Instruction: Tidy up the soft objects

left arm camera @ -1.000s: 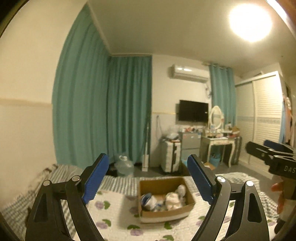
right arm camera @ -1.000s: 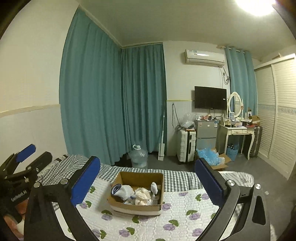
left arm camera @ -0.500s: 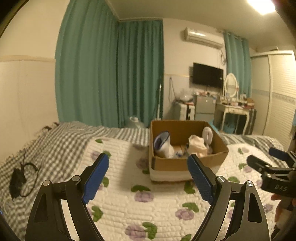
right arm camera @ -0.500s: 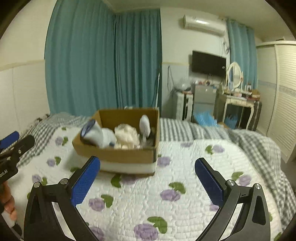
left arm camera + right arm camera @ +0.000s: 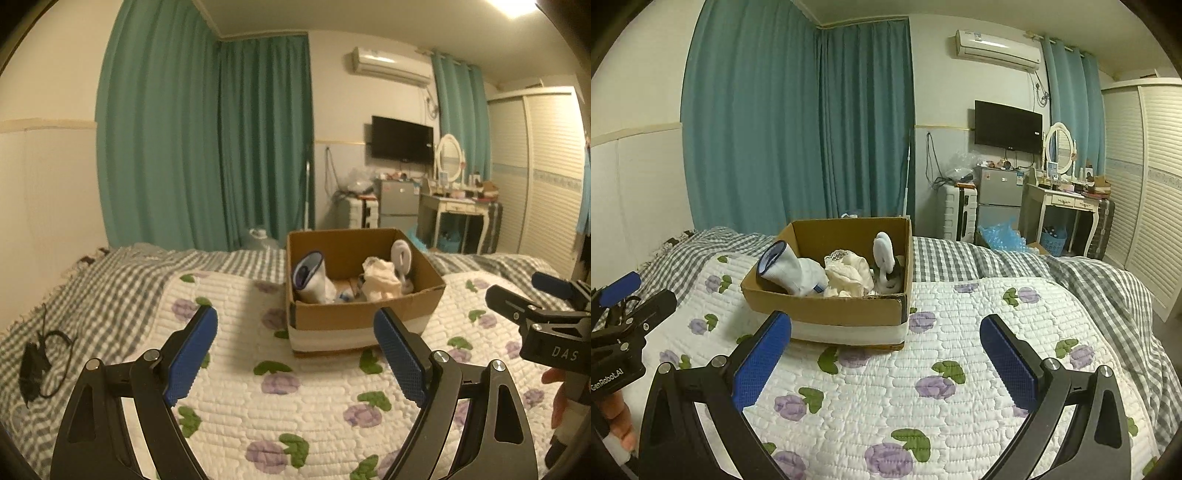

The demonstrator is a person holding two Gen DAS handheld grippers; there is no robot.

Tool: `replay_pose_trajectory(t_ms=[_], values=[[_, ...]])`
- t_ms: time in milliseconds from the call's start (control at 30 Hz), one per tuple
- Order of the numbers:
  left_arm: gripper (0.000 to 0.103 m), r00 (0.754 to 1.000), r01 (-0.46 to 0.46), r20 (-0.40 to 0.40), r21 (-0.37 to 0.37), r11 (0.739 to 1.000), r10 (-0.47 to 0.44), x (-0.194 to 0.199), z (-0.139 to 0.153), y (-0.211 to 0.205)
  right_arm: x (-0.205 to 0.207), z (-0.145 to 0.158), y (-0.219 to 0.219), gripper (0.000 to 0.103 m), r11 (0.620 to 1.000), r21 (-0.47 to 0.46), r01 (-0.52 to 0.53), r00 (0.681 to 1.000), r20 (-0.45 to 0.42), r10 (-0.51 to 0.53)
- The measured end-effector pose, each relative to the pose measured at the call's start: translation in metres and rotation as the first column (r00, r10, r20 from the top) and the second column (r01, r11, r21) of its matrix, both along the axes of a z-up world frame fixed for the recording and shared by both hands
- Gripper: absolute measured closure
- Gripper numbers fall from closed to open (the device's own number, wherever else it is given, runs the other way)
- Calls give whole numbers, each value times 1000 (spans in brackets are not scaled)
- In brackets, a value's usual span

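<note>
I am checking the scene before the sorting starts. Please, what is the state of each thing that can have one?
Left gripper: open, empty.
Right gripper: open, empty.
Brown cardboard box: open-topped, resting on the quilt.
White sock with dark blue cuff: inside the box, cuff up.
Cream crumpled cloth: inside the box.
Flowered white quilt: spread flat.
Black wall television: off.

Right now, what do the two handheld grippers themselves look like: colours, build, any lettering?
Both match: the left gripper and right gripper have black skeletal frames with triangular cut-outs, silver pivot screws and blue textured finger pads. White lettering: "DAS" on the right one's body, "GenRobot.AI", partly cut off, on the left one's. No cables visible on them.
</note>
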State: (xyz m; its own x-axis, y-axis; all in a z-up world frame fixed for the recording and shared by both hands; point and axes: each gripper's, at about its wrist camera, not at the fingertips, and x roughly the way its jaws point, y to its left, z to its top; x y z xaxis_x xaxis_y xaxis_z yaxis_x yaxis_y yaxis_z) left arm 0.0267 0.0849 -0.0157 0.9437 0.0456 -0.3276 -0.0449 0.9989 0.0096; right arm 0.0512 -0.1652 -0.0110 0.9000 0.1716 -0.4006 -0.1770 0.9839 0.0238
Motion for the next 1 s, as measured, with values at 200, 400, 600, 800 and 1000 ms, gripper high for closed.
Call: replay_pose_trajectory(t_ms=[200,400,600,800,1000], values=[[15,1000,0,-7,-12,1000,0,0,-1,2,-2,1,2,0,1000,-10,1,1000,6,-1],[15,1000,11,-10,-22,1000,-11,-1,-2,2,-2,0,4,0,1000,-13,-2,1000,1,2],[15,1000,9,-10,-23,1000,-9,-1,-2,2,-2,0,5,0,1000,-11,-1,1000,-1,1],[15,1000,14,-15,-22,1000,-14,-1,-2,-1,-1,-2,5,0,1000,-13,1,1000,-6,-1],[15,1000,12,-11,-18,1000,-12,-1,-2,-3,-2,-3,5,0,1000,-14,2,1000,-7,-2]])
